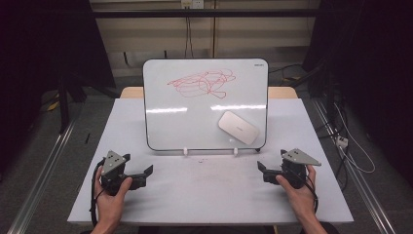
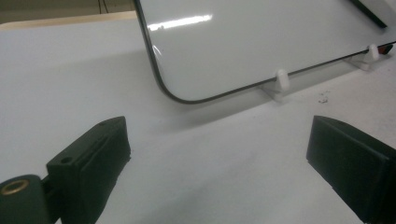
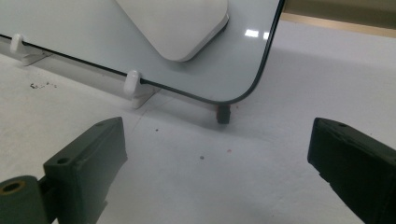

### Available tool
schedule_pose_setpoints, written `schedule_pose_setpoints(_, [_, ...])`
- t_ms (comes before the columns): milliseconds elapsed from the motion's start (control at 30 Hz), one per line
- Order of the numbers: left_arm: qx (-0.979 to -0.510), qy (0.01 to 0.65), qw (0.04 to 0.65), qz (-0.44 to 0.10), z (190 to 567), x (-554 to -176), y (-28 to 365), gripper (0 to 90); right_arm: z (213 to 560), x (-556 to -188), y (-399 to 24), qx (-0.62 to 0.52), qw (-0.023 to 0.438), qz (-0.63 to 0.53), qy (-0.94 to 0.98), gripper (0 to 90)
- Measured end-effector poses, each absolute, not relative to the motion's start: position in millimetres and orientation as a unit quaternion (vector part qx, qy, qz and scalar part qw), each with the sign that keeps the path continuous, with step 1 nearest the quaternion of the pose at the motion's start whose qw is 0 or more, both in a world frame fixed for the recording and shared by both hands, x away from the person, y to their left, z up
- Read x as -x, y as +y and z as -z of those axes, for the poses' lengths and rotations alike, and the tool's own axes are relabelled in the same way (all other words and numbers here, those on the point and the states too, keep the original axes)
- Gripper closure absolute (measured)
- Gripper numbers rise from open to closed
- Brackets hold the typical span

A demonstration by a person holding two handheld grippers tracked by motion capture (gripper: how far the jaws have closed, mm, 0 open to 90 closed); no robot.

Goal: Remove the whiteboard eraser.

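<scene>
Eraser (image 1: 237, 127) clings low-right on the whiteboard (image 1: 195, 107), long axis slanting down-right; we hold both tongs released and empty, right gripper (image 1: 263, 171) nearer it than left gripper (image 1: 146, 174).

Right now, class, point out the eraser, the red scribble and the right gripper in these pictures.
eraser (image 1: 237, 127): high view, middle of its pale top face.
red scribble (image 1: 204, 83): high view, on the tangled lines in the whiteboard's upper half.
right gripper (image 1: 263, 171): high view, midway between its open fingertips.
</scene>
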State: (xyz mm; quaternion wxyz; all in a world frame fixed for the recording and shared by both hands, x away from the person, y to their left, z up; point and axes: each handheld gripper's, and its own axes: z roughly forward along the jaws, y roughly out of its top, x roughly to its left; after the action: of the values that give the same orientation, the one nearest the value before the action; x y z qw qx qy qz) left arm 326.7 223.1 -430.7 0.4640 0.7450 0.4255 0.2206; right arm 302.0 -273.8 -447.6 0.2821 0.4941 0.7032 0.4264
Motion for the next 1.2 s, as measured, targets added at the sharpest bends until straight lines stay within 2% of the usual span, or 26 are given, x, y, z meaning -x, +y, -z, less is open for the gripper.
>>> schedule_pose_setpoints(333, [-0.743,0.43,0.463,-0.22,432,-326,220,6.1,449,-304,-272,-0.495,0.283,-0.441,0.693,6.0])
schedule_pose_setpoints(433, [-0.747,0.423,0.462,-0.223,433,-327,220,6.1,449,-306,-269,-0.487,0.308,-0.443,0.687,7.0])
schedule_pose_setpoints(567, [-0.748,0.423,0.46,-0.224,433,-327,220,6.1,447,-310,-267,-0.483,0.318,-0.457,0.676,8.1])
schedule_pose_setpoints(700, [-0.749,0.427,0.46,-0.213,435,-330,221,6.1,437,-320,-257,-0.457,0.307,-0.446,0.706,3.0])
schedule_pose_setpoints(1200, [-0.756,0.416,0.459,-0.211,435,-332,215,6.1,413,-352,-228,-0.402,0.335,-0.432,0.735,5.7])
